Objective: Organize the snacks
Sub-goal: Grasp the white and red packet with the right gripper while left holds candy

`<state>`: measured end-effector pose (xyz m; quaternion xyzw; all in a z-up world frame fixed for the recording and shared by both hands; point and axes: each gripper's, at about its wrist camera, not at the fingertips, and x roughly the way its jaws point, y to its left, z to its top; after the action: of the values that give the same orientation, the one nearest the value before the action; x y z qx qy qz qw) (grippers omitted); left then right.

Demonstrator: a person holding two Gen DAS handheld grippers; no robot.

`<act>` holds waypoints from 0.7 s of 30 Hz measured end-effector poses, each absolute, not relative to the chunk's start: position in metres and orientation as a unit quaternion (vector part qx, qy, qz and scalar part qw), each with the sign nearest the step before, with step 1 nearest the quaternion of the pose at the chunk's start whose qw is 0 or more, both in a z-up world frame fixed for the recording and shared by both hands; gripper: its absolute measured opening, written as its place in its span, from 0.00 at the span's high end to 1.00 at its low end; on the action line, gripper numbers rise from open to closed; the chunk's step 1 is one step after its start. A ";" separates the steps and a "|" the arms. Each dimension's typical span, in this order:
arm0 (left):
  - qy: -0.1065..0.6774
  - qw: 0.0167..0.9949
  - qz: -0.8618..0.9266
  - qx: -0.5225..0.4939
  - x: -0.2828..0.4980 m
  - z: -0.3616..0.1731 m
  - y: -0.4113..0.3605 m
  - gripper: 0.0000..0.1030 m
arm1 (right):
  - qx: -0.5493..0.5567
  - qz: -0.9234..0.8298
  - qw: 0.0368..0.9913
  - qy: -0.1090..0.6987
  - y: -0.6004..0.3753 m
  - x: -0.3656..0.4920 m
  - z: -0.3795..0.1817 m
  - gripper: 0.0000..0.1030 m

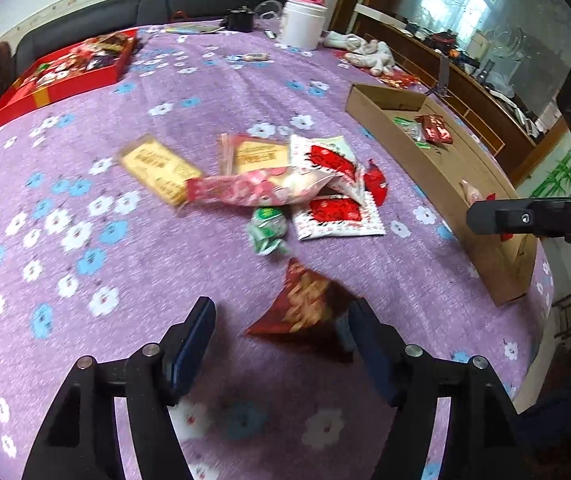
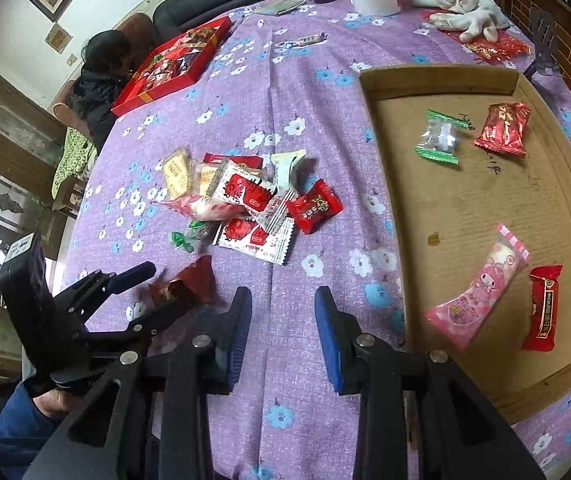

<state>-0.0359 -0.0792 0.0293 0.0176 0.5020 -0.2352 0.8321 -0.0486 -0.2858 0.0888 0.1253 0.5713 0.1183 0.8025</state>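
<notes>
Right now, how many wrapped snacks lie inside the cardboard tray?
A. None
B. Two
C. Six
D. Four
D: in the right wrist view the cardboard tray holds a green-ended candy, a red packet, a pink character bar and a red bar.

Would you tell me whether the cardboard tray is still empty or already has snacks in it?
Not empty: the cardboard tray holds four snacks, a green-ended candy, a red packet, a pink bar and a red bar.

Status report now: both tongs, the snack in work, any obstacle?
Left tongs open around dark red snack packet, no grip. Right tongs open, empty. Snack pile waits; cardboard tray has room. No obstacle.
</notes>
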 end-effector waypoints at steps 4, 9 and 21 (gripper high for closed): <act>0.500 0.831 -0.241 0.024 -0.037 0.024 -0.086 0.64 | 0.137 0.138 0.788 0.584 -0.281 -0.034 0.077 0.68; 0.506 0.827 -0.242 0.036 -0.046 0.022 -0.085 0.80 | 0.140 0.148 0.775 0.598 -0.272 -0.003 0.055 0.67; 0.504 0.822 -0.263 -0.014 -0.051 0.042 -0.047 0.55 | 0.133 0.193 0.755 0.613 -0.249 0.024 0.034 0.58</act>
<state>-0.0508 -0.0471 0.0419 -0.0144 0.5043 -0.2634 0.8223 0.0240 -0.2486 0.0337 0.1333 0.6129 0.1929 0.7546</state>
